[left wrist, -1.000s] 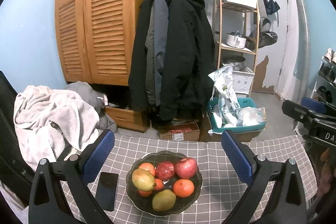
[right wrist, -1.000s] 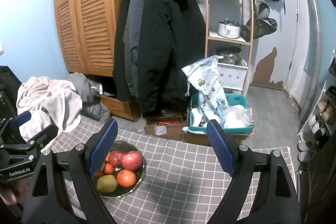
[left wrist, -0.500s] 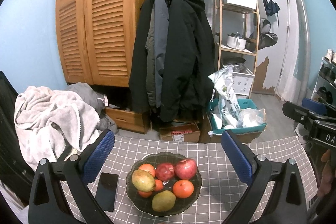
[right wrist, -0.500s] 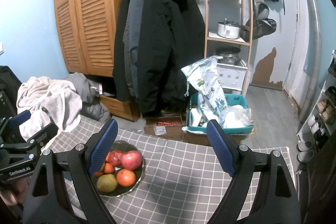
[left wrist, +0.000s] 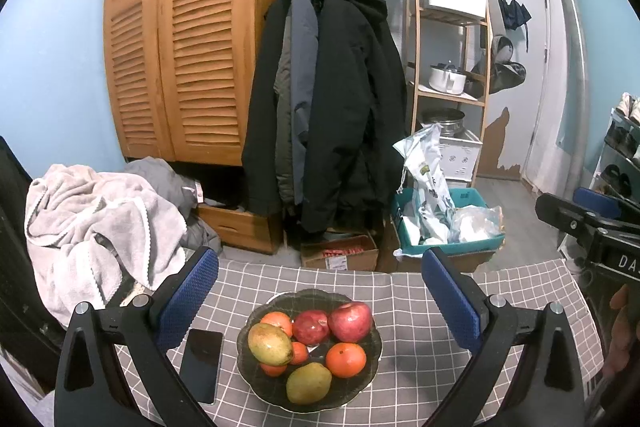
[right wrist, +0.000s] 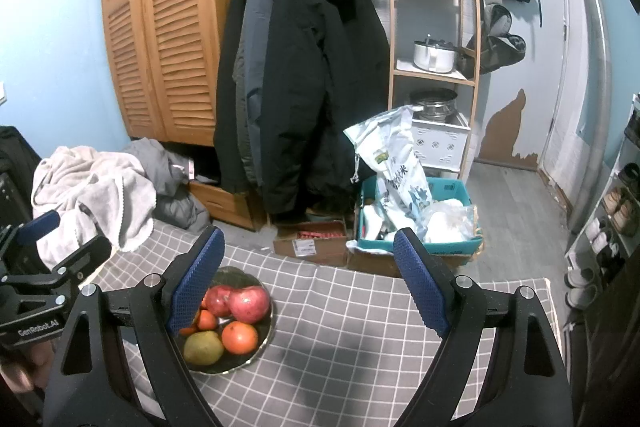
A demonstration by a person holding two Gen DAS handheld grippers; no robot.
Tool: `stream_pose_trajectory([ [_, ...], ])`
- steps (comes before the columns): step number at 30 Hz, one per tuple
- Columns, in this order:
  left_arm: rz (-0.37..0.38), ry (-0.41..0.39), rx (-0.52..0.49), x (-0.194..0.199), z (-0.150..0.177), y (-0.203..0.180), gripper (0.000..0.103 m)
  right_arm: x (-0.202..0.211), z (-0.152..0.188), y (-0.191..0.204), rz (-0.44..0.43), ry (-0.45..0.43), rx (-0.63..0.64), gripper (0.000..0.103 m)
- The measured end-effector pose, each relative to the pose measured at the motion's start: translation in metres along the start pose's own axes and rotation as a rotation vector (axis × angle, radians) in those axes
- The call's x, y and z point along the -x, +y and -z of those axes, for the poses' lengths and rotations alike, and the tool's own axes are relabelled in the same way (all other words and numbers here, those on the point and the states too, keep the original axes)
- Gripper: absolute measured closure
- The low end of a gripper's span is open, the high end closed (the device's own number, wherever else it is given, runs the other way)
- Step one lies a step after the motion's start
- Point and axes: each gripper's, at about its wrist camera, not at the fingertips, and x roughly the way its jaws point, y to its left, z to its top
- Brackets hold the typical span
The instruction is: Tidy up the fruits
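Sitting piled in dark bowl [left wrist: 372,359] on checked cloth [right wrist: 360,307]: fruits [left wrist: 310,341], none outside it. Lying just left of bowl: phone [left wrist: 201,365]. Hovering above cloth, gaping wide, gripping nothing: left gripper [left wrist: 320,301], right gripper [right wrist: 308,281]. Fitting finished tidy-up or bowl awaiting sorting.

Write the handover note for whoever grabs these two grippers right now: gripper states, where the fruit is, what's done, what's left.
Left gripper: open, empty, above the table, bowl between its fingers in view.
Right gripper: open, empty, to the bowl's right.
All visible fruit sits in the dark glass bowl on the checked tablecloth; none lies loose.
A phone lies left of the bowl.
This fits fruit already gathered, or a bowl awaiting sorting elsewhere. Check before moving anything.
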Motion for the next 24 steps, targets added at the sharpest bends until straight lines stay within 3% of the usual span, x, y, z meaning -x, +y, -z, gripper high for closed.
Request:
stream_pose_trajectory([
  [24,0.014,0.006,0.005,-0.0024,0.0042,-0.0033,0.001,-0.0002,-0.0007,0.0007,0.001,-0.001,-0.001,0.018],
])
